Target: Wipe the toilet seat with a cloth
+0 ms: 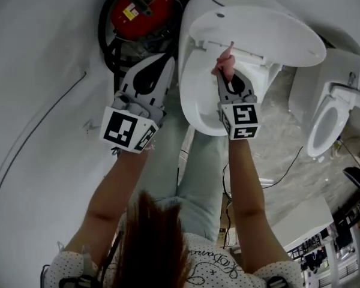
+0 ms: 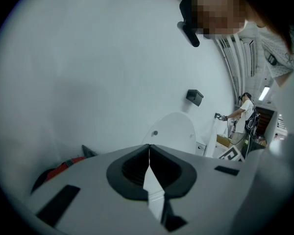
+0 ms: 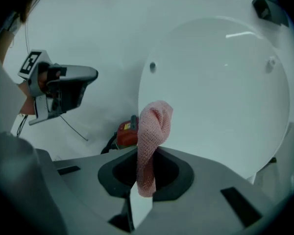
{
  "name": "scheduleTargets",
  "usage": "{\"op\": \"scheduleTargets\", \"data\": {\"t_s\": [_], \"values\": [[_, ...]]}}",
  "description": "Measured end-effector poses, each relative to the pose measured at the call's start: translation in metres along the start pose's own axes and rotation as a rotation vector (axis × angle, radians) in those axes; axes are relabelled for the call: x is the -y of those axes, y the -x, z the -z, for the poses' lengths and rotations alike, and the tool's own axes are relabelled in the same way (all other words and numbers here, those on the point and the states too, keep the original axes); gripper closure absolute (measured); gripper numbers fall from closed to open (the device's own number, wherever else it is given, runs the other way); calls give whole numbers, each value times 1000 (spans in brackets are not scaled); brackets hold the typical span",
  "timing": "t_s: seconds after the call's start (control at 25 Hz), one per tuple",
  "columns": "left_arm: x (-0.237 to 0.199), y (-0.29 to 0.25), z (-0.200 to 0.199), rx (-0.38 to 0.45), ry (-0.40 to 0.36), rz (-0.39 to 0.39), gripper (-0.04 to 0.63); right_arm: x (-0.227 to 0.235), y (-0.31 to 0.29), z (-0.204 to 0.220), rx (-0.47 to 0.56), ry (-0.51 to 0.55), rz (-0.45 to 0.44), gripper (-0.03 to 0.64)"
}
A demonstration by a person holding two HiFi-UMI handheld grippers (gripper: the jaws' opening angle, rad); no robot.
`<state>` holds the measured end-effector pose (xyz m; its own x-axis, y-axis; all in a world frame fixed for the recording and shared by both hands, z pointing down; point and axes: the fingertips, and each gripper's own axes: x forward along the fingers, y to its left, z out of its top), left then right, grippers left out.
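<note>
A white toilet stands ahead of me with its lid (image 1: 258, 32) raised and its seat (image 1: 192, 95) down. My right gripper (image 1: 226, 71) hovers over the seat's back part, just below the lid's hinge, shut on a pink mesh cloth (image 1: 224, 62). In the right gripper view the cloth (image 3: 152, 131) sticks up from the pinched jaws in front of the lid (image 3: 220, 92). My left gripper (image 1: 165, 59) hangs beside the toilet's left edge, its jaws shut with nothing in them. The left gripper view shows those jaws (image 2: 148, 148) meeting in a line, with the lid (image 2: 174, 131) beyond.
A red machine (image 1: 141, 8) with black hoses sits on the floor left of the toilet. A second white toilet (image 1: 330, 122) stands at the right, with cables across the floor. Another person (image 2: 242, 114) stands far off. A curved white wall lies behind.
</note>
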<state>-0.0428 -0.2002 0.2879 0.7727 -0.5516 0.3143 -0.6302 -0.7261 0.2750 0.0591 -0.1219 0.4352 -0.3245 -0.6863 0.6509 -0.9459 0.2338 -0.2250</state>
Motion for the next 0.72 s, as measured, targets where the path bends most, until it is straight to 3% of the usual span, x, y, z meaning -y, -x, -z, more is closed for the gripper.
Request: {"op": "scheduleTargets", "data": {"t_s": [0.16,0.36,0.52,0.72], "values": [[-21,-12,39,-8,19,-14,590,5,-61,59,-175,47,-6,561],[-40,-20,79,-20,54,-41,590,9,-102,103,-242,83,16,555],[-46,-21,101,-35,61,-48,589,18,-118,118,-235,84,66,524],[-48,-19,118,-55,77,-55,590,24,-122,109,-143,94,106,420]]}}
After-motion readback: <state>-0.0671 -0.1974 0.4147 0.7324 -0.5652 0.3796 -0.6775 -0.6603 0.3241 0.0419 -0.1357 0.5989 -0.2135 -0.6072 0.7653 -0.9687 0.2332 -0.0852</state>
